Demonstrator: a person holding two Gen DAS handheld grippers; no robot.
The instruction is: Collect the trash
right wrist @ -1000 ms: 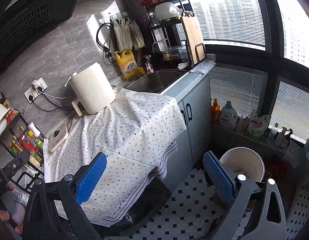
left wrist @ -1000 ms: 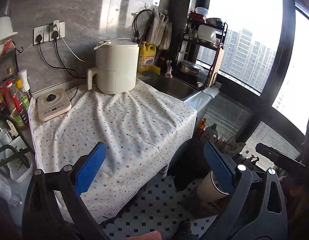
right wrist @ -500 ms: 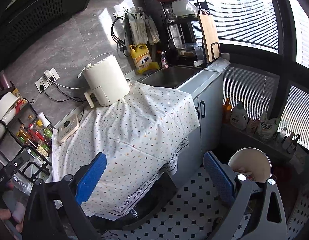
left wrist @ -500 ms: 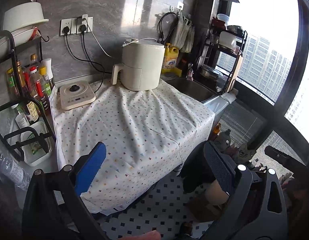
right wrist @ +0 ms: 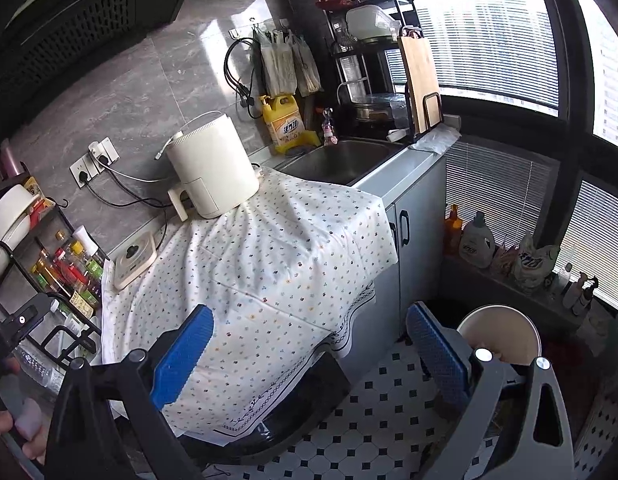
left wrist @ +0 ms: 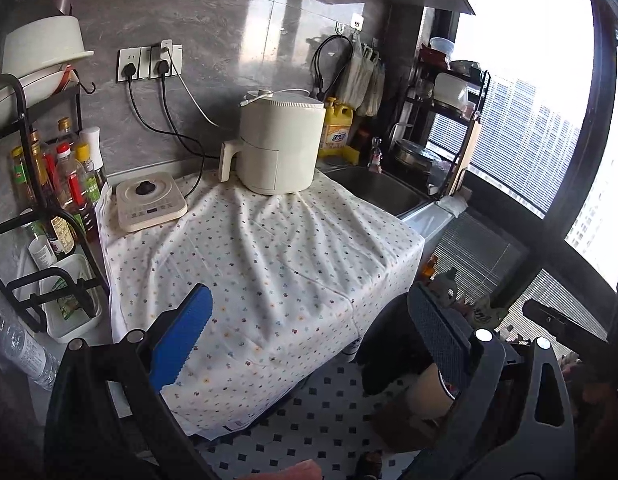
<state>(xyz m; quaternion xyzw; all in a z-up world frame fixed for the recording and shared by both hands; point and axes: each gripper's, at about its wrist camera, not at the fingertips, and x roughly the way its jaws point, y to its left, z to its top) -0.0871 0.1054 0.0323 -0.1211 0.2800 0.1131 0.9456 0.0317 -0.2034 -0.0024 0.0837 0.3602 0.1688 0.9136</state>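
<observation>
Left gripper jaws apart, holding nothing, over the cloth-covered worktop. Right gripper same (wide apart, nothing held). We see the trash bin on the floor at lower right, beside the cabinet. Air fryer sits at the worktop's back.

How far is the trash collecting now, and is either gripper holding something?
Nothing looks collected yet. The left hand-held gripper and right hand-held gripper are both open and empty above the dotted white cloth. The round beige bin stands on the floor. Finding trash is all left.
</observation>
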